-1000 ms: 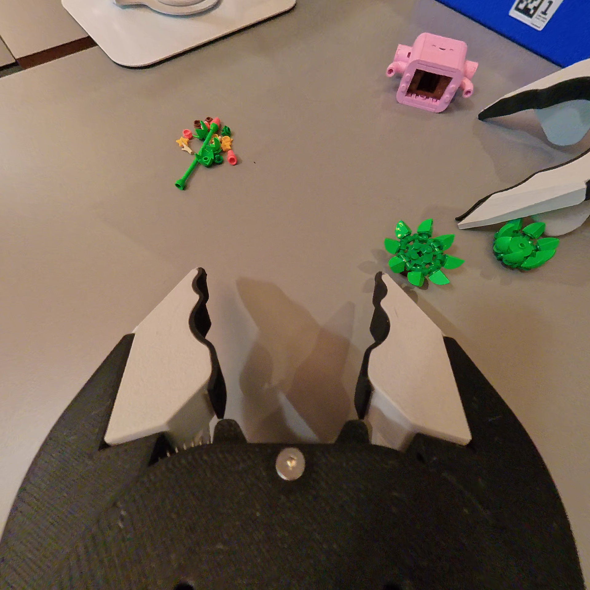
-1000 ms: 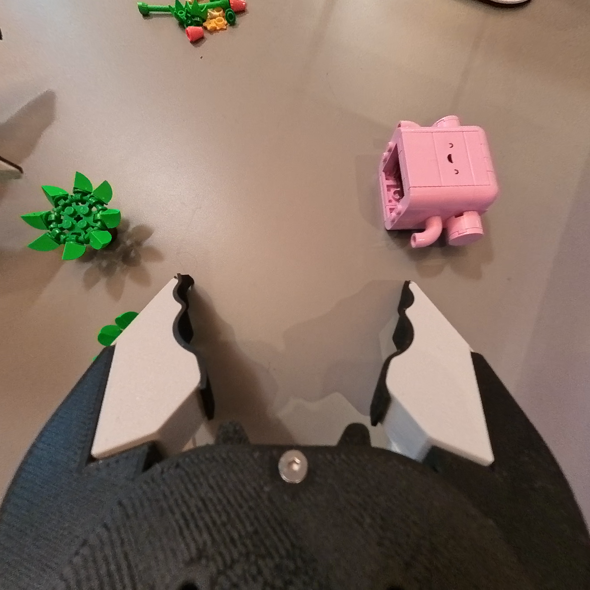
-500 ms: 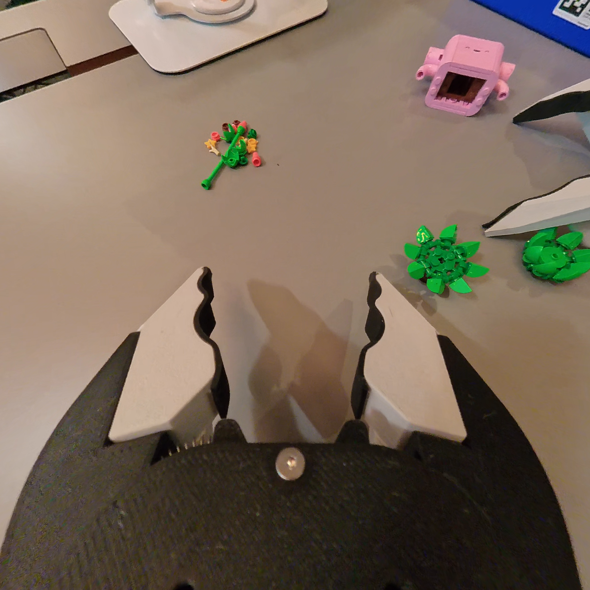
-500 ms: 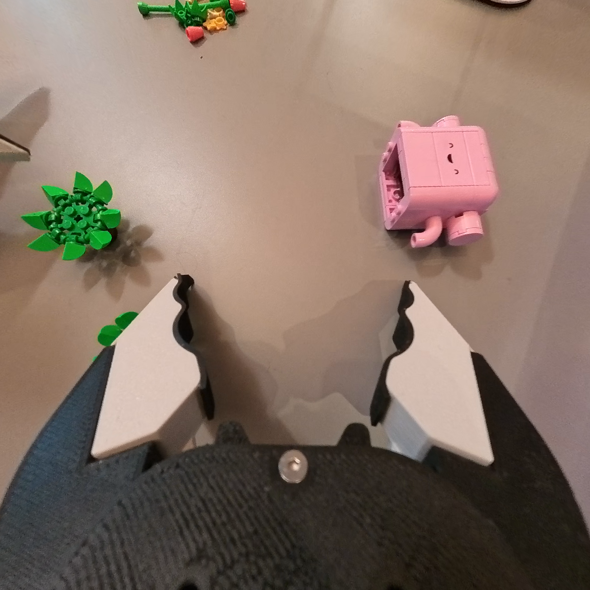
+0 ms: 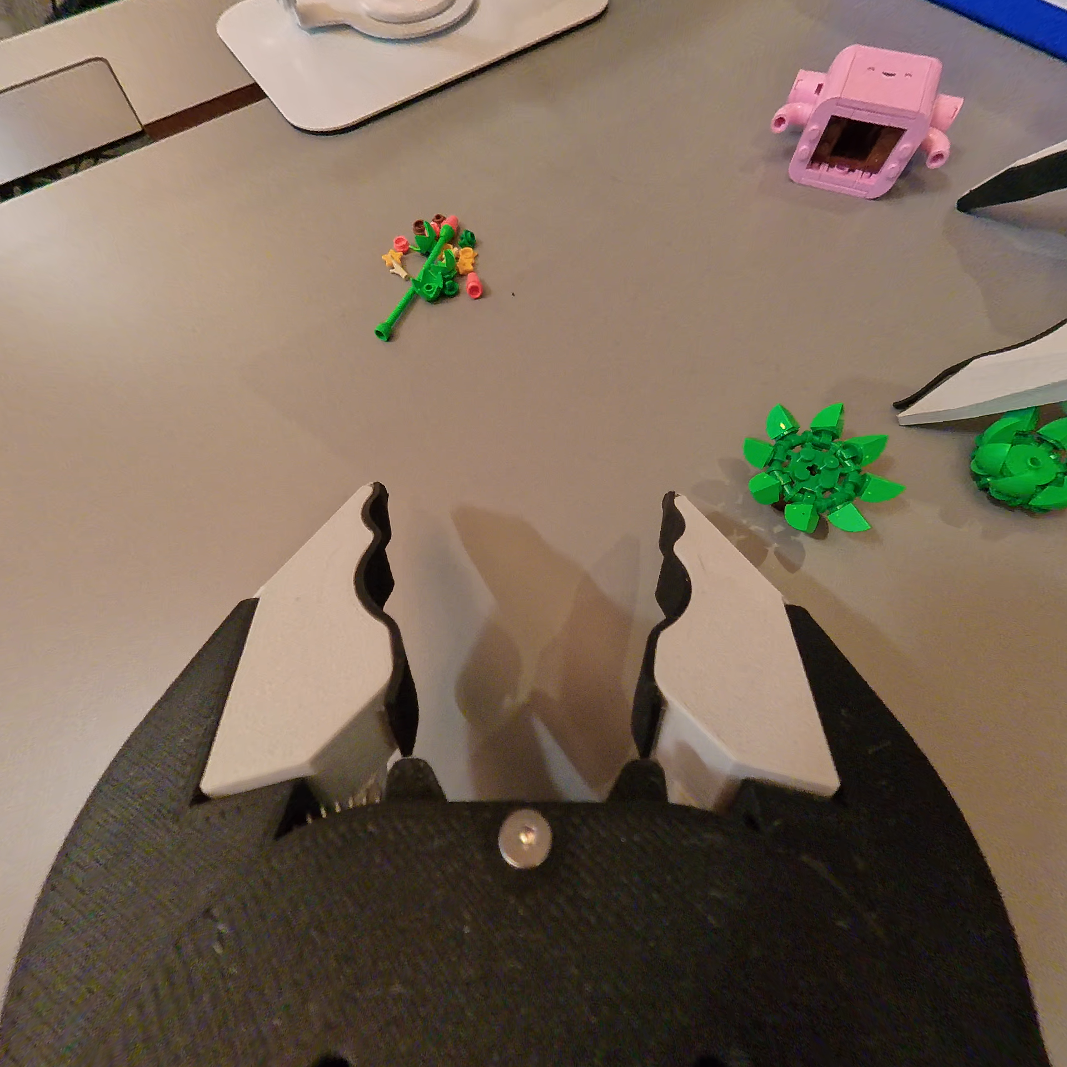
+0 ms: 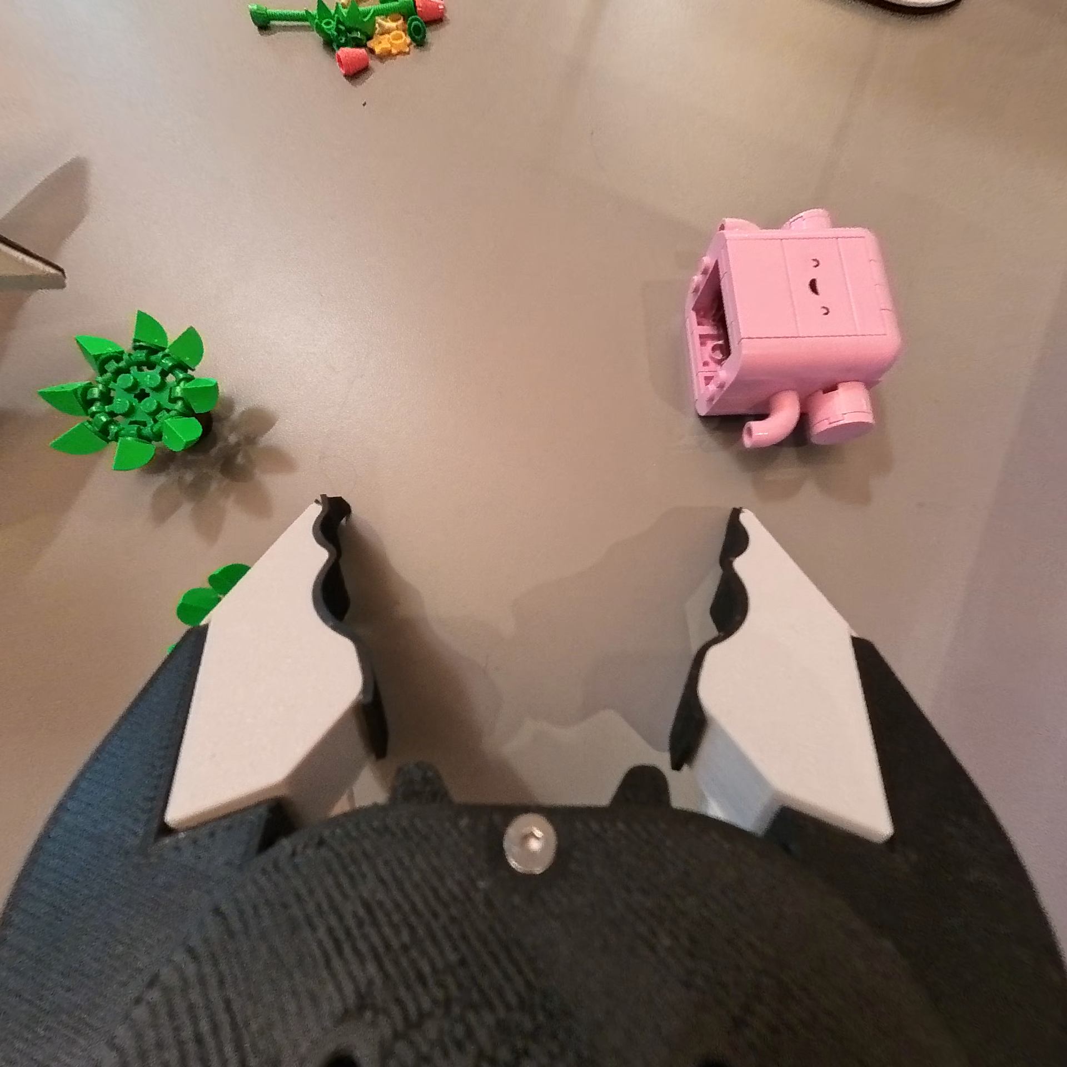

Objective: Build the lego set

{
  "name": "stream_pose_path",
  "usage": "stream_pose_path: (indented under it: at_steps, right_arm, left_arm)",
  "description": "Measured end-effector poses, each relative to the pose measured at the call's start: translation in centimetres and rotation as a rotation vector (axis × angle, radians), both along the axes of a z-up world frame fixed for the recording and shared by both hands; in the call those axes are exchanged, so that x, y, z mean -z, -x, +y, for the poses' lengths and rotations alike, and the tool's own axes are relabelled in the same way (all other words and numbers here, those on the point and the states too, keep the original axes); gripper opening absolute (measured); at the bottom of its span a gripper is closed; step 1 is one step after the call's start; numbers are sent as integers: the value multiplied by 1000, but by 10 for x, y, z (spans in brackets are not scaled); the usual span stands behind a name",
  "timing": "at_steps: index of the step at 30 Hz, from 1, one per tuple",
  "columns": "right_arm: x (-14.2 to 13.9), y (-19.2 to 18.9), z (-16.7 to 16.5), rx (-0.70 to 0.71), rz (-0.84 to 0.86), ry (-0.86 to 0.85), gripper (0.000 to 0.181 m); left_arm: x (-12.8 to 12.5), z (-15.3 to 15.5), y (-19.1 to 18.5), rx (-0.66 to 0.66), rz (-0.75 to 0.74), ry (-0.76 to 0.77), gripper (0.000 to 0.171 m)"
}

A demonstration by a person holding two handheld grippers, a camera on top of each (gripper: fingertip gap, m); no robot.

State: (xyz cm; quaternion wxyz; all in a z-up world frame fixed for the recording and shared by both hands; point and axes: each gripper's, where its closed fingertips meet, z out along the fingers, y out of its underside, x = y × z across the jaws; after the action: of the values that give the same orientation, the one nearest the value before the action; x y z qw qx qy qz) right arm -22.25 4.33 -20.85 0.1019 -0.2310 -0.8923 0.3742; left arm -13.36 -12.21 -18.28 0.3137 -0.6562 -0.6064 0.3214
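Observation:
A pink lego pot (image 5: 860,118) lies on its side on the grey table, far right in the left wrist view; it also shows in the right wrist view (image 6: 808,323). A green leaf rosette (image 5: 817,469) lies right of my left gripper (image 5: 522,491), which is open and empty. A second, denser green rosette (image 5: 1022,467) lies under the right gripper's fingers (image 5: 993,384). A pile of small green, red and yellow pieces (image 5: 433,260) lies farther ahead. My right gripper (image 6: 534,505) is open and empty above the table, the flat rosette (image 6: 135,392) to its left.
A white board (image 5: 404,63) with a white object on it lies at the far edge. A blue mat corner (image 5: 1016,23) is at the top right. A strip of a white panel (image 5: 63,115) is beyond the table's edge at the top left. My left tips are roughly 5 centimeters from the green leaf rosette (image 5: 817,469). It turns up in the right wrist view (image 6: 131,393) as well.
My left gripper has drawn back and tilted up, so the pieces sit lower and farther right in its view. The right gripper has stayed still. Both stayed open.

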Motion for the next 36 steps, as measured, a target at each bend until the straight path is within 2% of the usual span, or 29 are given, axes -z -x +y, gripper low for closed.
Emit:
stream_pose_path:
  at_steps: [36]
  right_arm:
    - [0, 0, 0, 0, 0, 0, 130]
  left_arm:
    - [18, -7, 2, -47, -121, 27, 93]
